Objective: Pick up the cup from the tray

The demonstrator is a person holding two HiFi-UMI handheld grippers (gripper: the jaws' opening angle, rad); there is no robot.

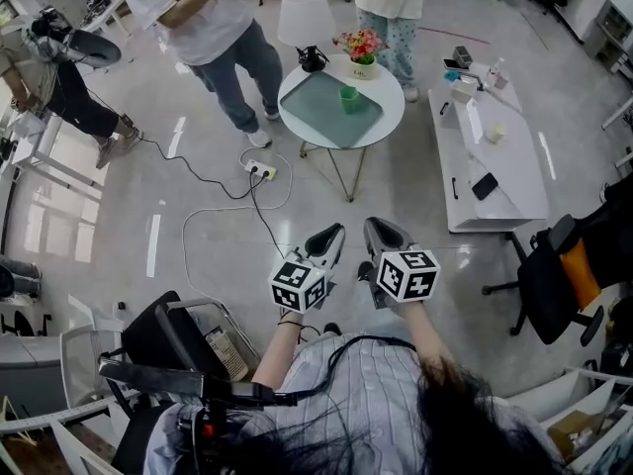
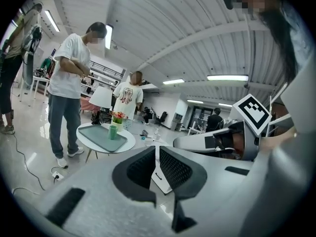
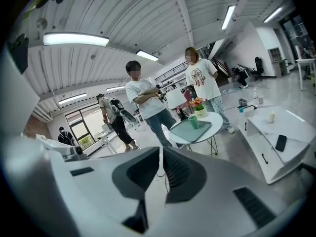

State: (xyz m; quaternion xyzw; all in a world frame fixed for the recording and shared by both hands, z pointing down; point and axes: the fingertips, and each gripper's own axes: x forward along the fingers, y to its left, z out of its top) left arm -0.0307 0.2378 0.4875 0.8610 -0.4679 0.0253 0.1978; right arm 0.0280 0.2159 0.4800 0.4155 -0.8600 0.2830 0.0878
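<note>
Grey and black in build, the left gripper (image 1: 329,237) and the right gripper (image 1: 384,236) are held side by side in front of the person, each carrying its marker cube. Both point toward the far end of the room. In each gripper view the two jaws are pressed together with nothing between them. On the glossy floor just beyond lies a white power strip (image 1: 261,170) with cables trailing from it. To the right stands a low white table (image 1: 514,201) bearing a dark phone (image 1: 485,186). Farther ahead, well apart from both grippers, is a round white table (image 1: 394,107). On it rests a green tray (image 1: 321,117). The green cup (image 1: 348,99) stands upright on the tray's far right part. Behind the tray are a white lamp (image 1: 305,18) and a flower pot (image 1: 362,52). Two people (image 1: 213,28) stand beyond the round table.
</note>
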